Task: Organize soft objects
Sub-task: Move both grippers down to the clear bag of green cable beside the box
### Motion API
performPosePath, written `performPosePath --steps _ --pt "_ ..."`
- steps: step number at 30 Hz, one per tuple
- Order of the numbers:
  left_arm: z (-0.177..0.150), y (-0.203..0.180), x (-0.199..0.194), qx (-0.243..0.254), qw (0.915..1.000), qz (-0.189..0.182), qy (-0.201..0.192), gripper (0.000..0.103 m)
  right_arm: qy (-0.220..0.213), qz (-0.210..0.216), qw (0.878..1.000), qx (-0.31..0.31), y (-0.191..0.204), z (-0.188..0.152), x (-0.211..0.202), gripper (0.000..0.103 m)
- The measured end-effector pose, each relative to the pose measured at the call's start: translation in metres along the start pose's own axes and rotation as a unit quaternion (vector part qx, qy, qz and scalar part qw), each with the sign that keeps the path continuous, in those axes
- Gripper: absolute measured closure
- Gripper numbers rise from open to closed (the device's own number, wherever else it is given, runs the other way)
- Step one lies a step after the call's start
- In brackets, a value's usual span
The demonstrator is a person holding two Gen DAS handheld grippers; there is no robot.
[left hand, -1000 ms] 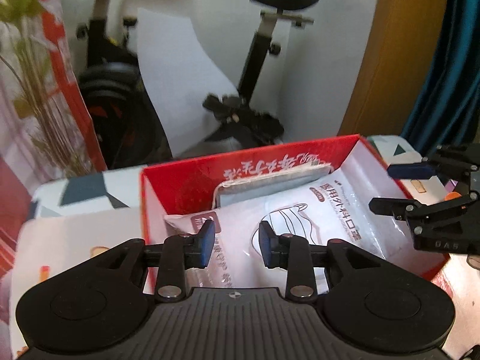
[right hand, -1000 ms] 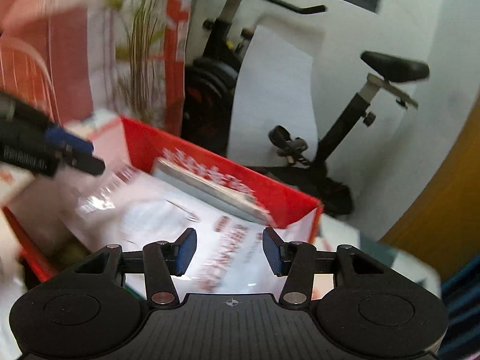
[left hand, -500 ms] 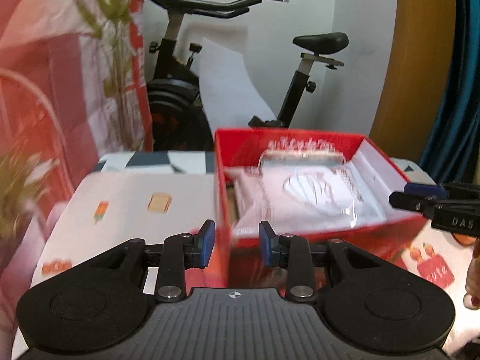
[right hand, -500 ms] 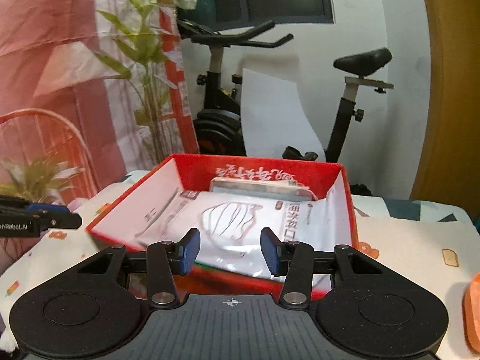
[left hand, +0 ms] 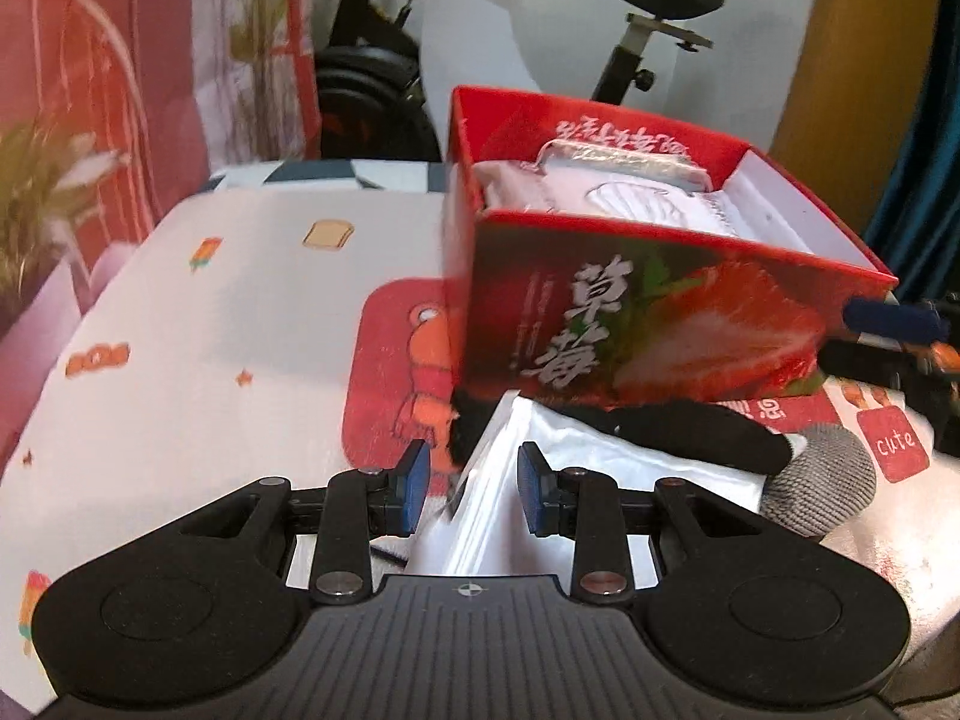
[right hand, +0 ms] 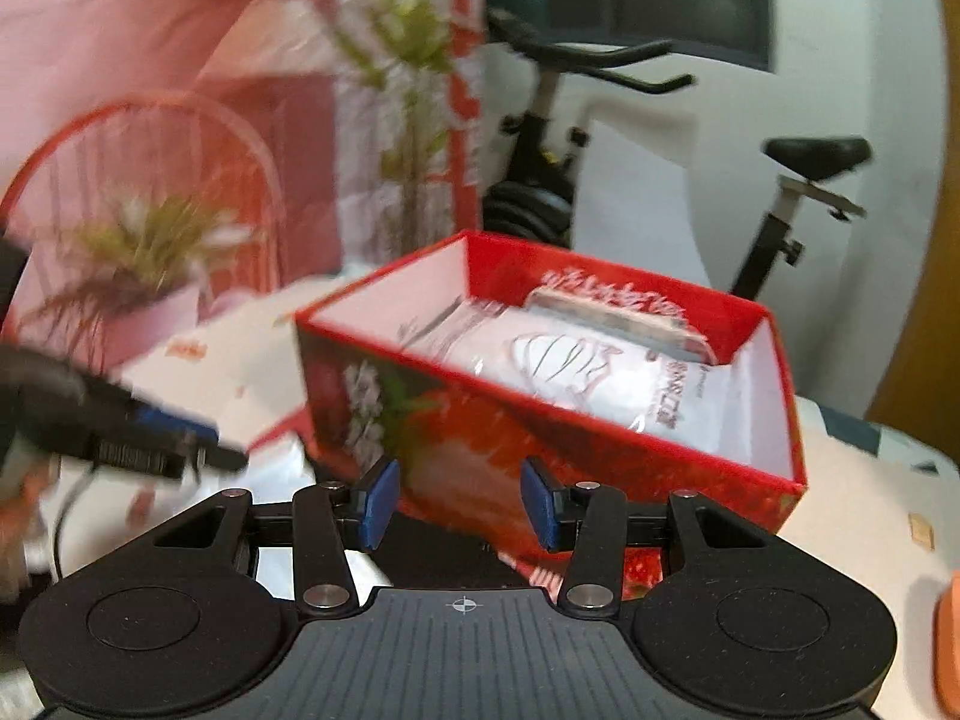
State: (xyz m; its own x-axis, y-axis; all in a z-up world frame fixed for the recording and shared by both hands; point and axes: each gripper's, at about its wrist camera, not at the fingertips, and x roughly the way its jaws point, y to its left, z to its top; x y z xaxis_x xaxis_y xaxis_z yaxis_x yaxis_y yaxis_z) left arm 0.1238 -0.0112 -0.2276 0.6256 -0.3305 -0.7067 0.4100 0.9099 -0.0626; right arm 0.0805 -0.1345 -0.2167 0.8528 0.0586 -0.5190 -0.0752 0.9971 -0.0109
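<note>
tablecloth (left hand: pixel 198 324) bears red box (left hand: pixel 648 324), exercise bike (right hand: pixel 798 192) behind; both claws apart, empty.

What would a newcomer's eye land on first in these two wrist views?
The red strawberry-print box dominates the middle of both views, open-topped, with a white face-mask packet lying inside. In front of it on the patterned cloth lie a white plastic packet and a black-and-grey sock, just ahead of the left gripper, whose jaws stand apart.

A white patterned tablecloth (left hand: pixel 198 324) carries 1 red box (left hand: pixel 648 324) at right — white packets (left hand: pixel 540 480), a sock (left hand: pixel 690 432) nearer.
</note>
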Motion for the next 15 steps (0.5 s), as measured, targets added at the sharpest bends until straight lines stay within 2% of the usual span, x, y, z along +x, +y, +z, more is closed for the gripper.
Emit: performPosePath --steps 5,8,12,15 --pt "-0.01 0.02 -0.003 -0.036 0.9993 0.006 -0.001 0.069 0.036 -0.003 0.998 -0.047 0.01 -0.026 0.005 0.061" --pt "-0.018 0.021 -0.004 -0.031 0.9995 0.01 0.002 0.069 0.066 -0.003 0.995 -0.077 0.017 -0.042 0.013 0.06" --pt "-0.022 0.016 0.004 -0.028 0.9995 0.011 0.001 0.069 0.08 -0.014 0.986 -0.147 0.034 -0.06 0.02 0.051" --pt "-0.026 0.013 0.009 -0.026 0.9996 0.01 0.003 0.069 0.081 -0.021 0.976 -0.199 0.045 -0.072 0.025 0.038"
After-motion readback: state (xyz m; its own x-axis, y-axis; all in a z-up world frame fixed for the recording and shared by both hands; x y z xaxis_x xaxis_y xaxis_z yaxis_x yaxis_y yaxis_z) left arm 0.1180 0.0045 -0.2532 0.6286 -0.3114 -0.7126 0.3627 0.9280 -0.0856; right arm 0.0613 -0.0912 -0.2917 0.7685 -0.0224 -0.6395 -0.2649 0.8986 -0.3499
